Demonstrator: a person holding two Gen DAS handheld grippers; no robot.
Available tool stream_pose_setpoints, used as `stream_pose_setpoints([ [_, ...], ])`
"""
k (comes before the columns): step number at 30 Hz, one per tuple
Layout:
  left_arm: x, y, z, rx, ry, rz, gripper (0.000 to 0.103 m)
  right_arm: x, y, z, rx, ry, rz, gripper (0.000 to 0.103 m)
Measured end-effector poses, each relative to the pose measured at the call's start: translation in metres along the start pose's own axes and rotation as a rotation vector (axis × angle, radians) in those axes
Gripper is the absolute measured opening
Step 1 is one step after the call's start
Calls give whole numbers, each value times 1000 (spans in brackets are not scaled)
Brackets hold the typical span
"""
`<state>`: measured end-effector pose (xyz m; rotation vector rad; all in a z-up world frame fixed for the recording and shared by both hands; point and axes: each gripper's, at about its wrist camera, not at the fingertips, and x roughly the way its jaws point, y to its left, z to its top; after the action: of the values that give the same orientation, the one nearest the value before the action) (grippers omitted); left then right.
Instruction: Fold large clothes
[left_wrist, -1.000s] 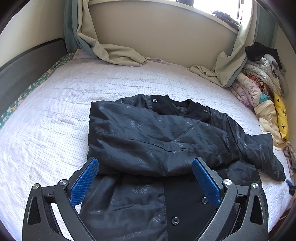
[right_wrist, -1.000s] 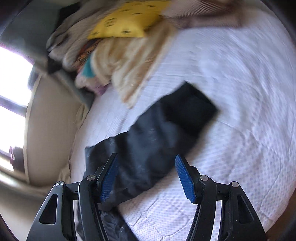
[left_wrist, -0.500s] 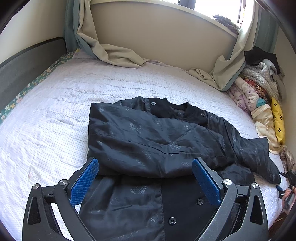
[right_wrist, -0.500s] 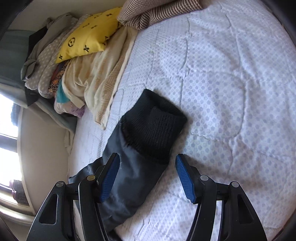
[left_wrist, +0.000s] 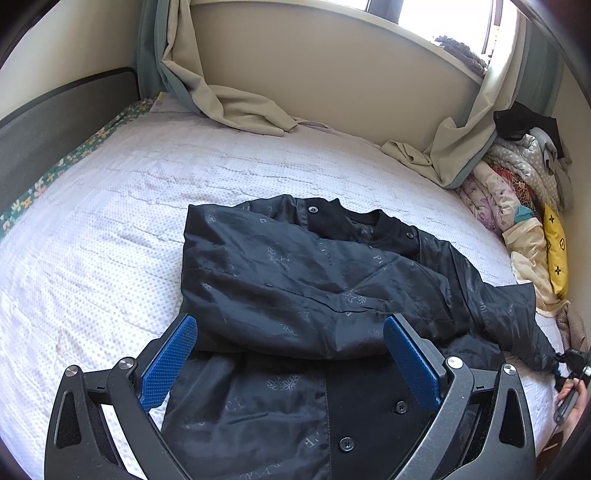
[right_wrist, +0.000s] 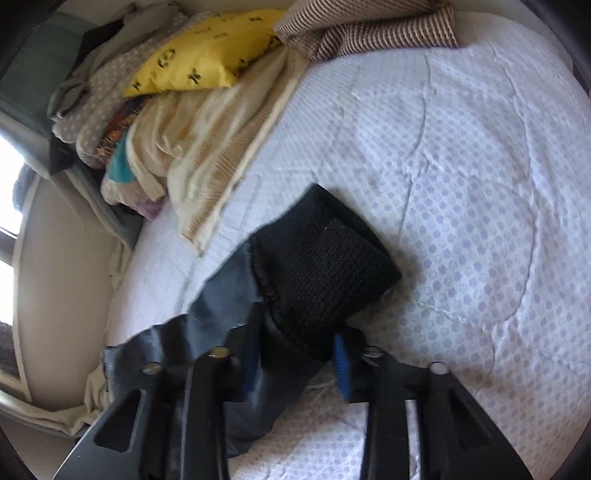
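Note:
A black jacket (left_wrist: 295, 288) lies on the white bedspread (left_wrist: 110, 206), its left sleeve folded across the chest. My left gripper (left_wrist: 291, 363) is open and empty, hovering over the jacket's lower front. The right sleeve (left_wrist: 517, 314) stretches out to the right. In the right wrist view my right gripper (right_wrist: 295, 363) has its blue pads (right_wrist: 341, 371) closing around that sleeve just behind its black knit cuff (right_wrist: 325, 266). The right gripper also shows at the right edge of the left wrist view (left_wrist: 570, 363).
A pile of folded bedding and clothes with a yellow pillow (right_wrist: 199, 55) sits along the bed's right side (left_wrist: 524, 206). Beige curtains (left_wrist: 236, 107) drape onto the bed at the back wall. A dark headboard (left_wrist: 55, 122) borders the left side.
My right gripper has moved forward onto the sleeve and its jaws have narrowed around the cloth behind the cuff. My left gripper has stayed almost still.

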<state>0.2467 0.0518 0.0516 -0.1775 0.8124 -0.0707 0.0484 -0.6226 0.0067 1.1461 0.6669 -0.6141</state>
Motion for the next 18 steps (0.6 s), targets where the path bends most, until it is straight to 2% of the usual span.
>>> stream_pose_setpoints([
  [2, 0, 0, 0, 4, -1, 2, 102, -19, 19, 0, -73, -59, 9, 21],
  [6, 0, -2, -1, 8, -3, 1, 102, -62, 77, -17, -302, -215, 6, 19],
  [7, 0, -2, -1, 9, -5, 1, 102, -78, 101, -31, -398, -274, 14, 19],
  [9, 0, -3, -1, 13, -8, 6, 102, -98, 134, -54, -532, -340, 43, 19],
  [11, 1, -3, -2, 17, -6, 9, 102, -118, 176, -95, -723, -393, 99, 19],
  [14, 3, -5, -4, 26, 0, 10, 102, -130, 217, -153, -927, -406, 174, 12],
  [18, 3, -5, -6, 36, 5, 8, 102, -118, 257, -219, -1097, -307, 284, 9],
])
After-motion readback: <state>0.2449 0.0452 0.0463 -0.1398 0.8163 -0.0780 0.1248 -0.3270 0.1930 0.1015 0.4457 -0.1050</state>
